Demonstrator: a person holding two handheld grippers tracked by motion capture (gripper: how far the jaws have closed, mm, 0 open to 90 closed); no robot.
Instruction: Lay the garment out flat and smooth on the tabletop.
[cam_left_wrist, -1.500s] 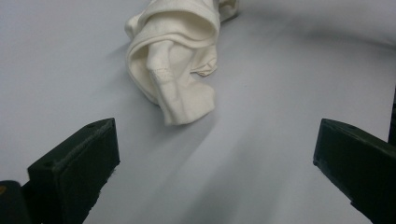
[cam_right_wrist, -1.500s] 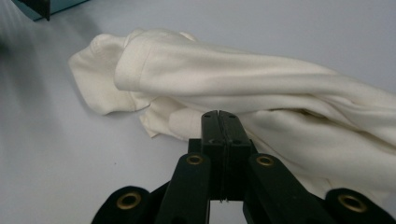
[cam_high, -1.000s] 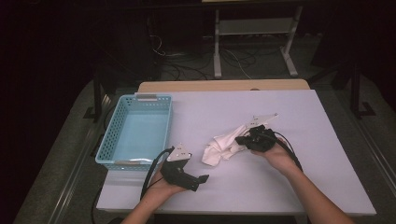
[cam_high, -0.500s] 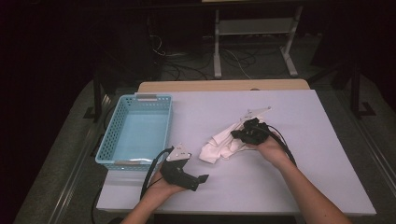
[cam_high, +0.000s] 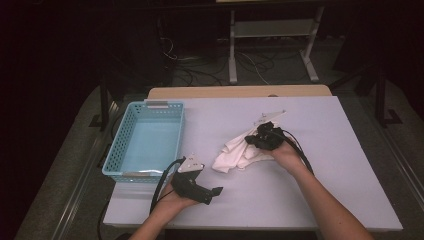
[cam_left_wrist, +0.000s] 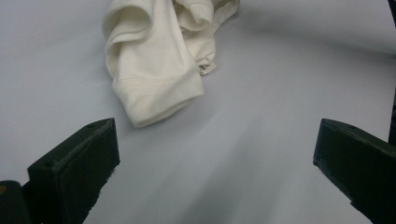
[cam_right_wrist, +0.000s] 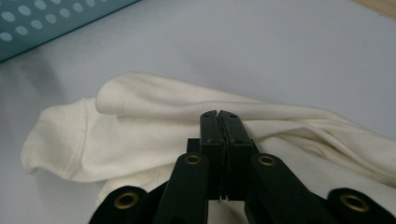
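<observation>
Table (cam_high: 350, 165): white top, lots of bare surface.

Basket (cam_high: 117, 150): light blue, left side, nothing in it as far as I can see, well apart from the cloth.

Cloth (cam_high: 235, 155): cream garment, bunched mid-table, just left of the right gripper. Left gripper view shows a hemmed cuff or sleeve end (cam_left_wrist: 159, 93) pointing toward that gripper, with a small label by it. Judgement: light, limp, no stiffness, so it will drape and trail when lifted. Not fragile, not slippery on the pads. A single layer may slide out; a fold or the hemmed edge is the better bite. One pinch point will leave most of it hanging, so a second hold on the cuff would spread it.

Right gripper (cam_high: 259, 137): at the cloth's right end, jaws pressed together with hardly a gap. In the right gripper view (cam_right_wrist: 218, 122) the tips sit against a raised fold; looks pinched on cloth, thin bite.

Left gripper (cam_high: 212, 192): near front edge, jaws wide apart, holding nothing, cloth ahead of it and not touching.
</observation>
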